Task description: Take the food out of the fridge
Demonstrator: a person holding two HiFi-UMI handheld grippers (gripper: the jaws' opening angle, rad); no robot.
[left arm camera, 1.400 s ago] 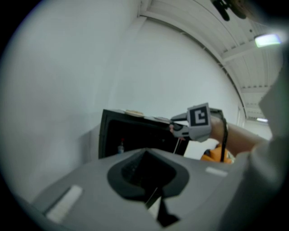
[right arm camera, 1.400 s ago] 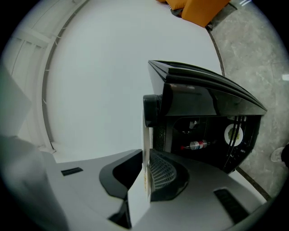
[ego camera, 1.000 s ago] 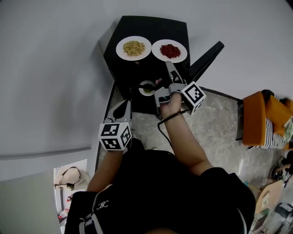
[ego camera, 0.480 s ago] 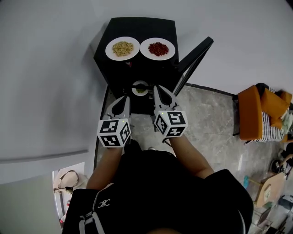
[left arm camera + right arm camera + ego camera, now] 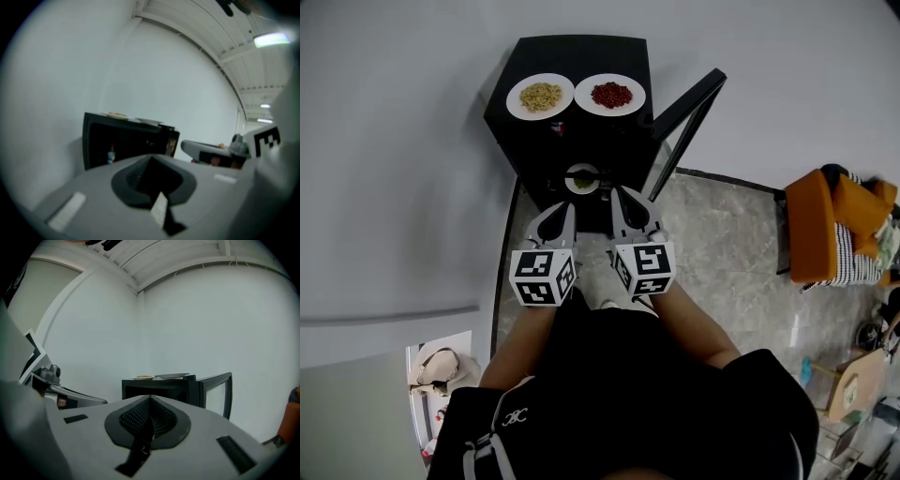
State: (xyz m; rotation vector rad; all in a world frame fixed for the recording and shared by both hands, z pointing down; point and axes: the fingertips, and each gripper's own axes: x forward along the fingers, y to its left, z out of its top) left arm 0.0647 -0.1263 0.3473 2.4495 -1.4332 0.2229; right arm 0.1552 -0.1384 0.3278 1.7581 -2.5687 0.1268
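Observation:
The small black fridge stands against the wall with its door swung open to the right. On its top sit a white plate of yellowish food and a white plate of red food. A small bowl of green food rests inside the fridge. My left gripper and right gripper hang side by side just in front of the opening, both shut and empty. The fridge shows ahead of my shut right gripper. A small bottle stands inside, beyond my left gripper.
An orange seat with striped cloth stands at the right on the marble floor. The white wall runs along the left and behind the fridge. The open door juts out to the right of the opening.
My right gripper has drawn back out of the fridge from beside the green bowl, rolled upright and shut. The bowl stays inside. My left gripper has shifted slightly forward.

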